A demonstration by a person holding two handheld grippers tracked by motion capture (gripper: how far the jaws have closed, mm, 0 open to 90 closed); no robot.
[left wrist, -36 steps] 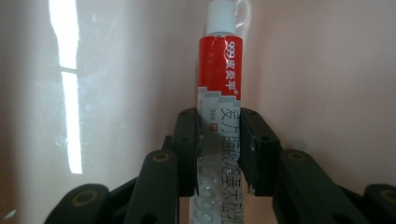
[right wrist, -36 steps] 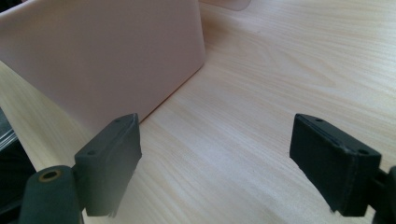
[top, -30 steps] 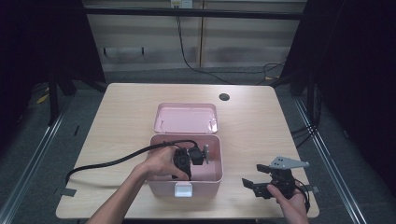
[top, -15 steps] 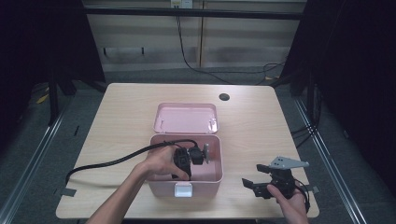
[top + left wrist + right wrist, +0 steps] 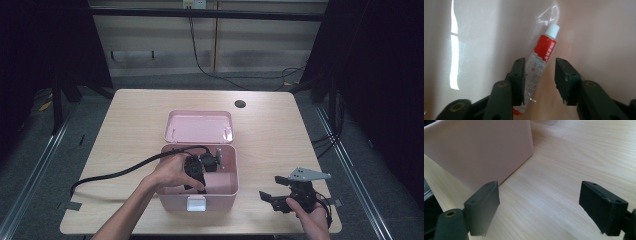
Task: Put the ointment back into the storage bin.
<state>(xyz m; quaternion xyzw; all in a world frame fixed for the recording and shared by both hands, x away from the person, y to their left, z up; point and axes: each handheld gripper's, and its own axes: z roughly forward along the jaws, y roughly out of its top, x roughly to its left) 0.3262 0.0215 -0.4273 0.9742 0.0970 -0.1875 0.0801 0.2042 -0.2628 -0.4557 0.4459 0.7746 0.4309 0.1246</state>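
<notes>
Your left gripper (image 5: 538, 82) jaws have just been opening, freeing the tube (image 5: 541, 62) inside the pink box (image 5: 225, 192), lower centre; drop-off looks complete.

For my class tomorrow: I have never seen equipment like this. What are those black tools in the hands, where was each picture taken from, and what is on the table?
A person holds hand-operated black tongs in each hand. The high view looks down on the light wooden table. On it stands an open pink plastic box, its lid back. The left tongs reach inside the box; their own camera shows the jaws have just been opening, with a red-and-white tube with a white cap between them, one pad touching it, the other apart. The right tongs rest beside the box, open and holding nothing; their camera sees the box's wall and the wood.
</notes>
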